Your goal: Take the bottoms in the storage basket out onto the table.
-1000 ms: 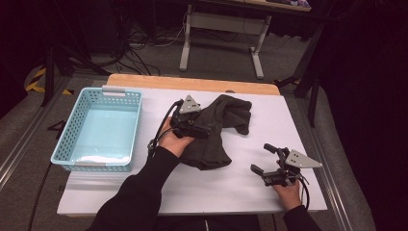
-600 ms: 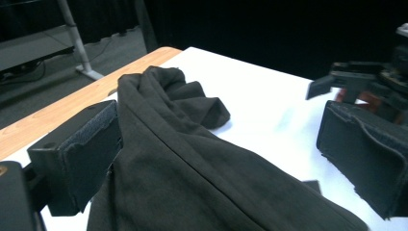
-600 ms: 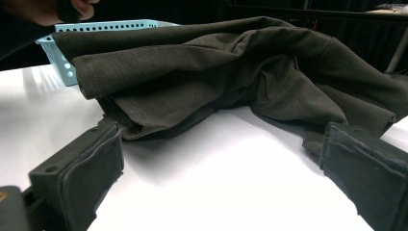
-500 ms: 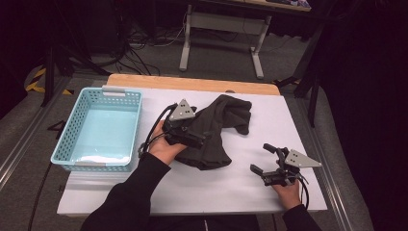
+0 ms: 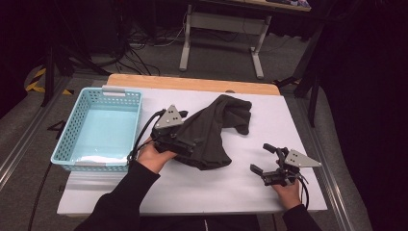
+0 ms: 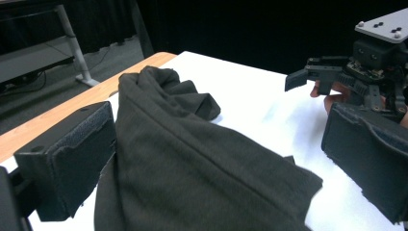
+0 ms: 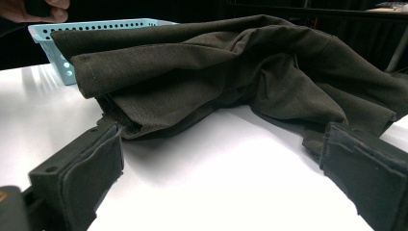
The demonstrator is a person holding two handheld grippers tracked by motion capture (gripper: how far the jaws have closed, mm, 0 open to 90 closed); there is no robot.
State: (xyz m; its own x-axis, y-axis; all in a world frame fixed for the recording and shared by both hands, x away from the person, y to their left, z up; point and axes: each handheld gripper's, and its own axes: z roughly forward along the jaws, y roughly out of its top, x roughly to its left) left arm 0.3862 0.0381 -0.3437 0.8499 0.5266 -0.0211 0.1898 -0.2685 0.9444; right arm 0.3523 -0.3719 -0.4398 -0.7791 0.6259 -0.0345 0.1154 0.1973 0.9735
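Note:
A dark olive cloth (image 5: 219,122) lies crumpled across the middle of the white table (image 5: 216,192). My left gripper (image 5: 190,144) reaches into its left side from a hand beside the basket. In the left gripper view the cloth (image 6: 192,159) drapes between the jaws, which stand wide apart, so the left gripper (image 6: 216,144) is open. My right gripper (image 5: 262,158) rests on the table to the right of the cloth, open and apart from it. In the right gripper view the cloth (image 7: 216,72) lies ahead of the empty right gripper (image 7: 221,168).
A light blue plastic basket (image 5: 72,161) stands at the table's left, with nothing in it. A wooden strip (image 5: 192,83) runs along the far edge. Beyond the table are desk legs and cables on the floor.
My left gripper has shifted left and toward the person, and the cloth's near left part has bunched up with it. The right gripper has stayed put.

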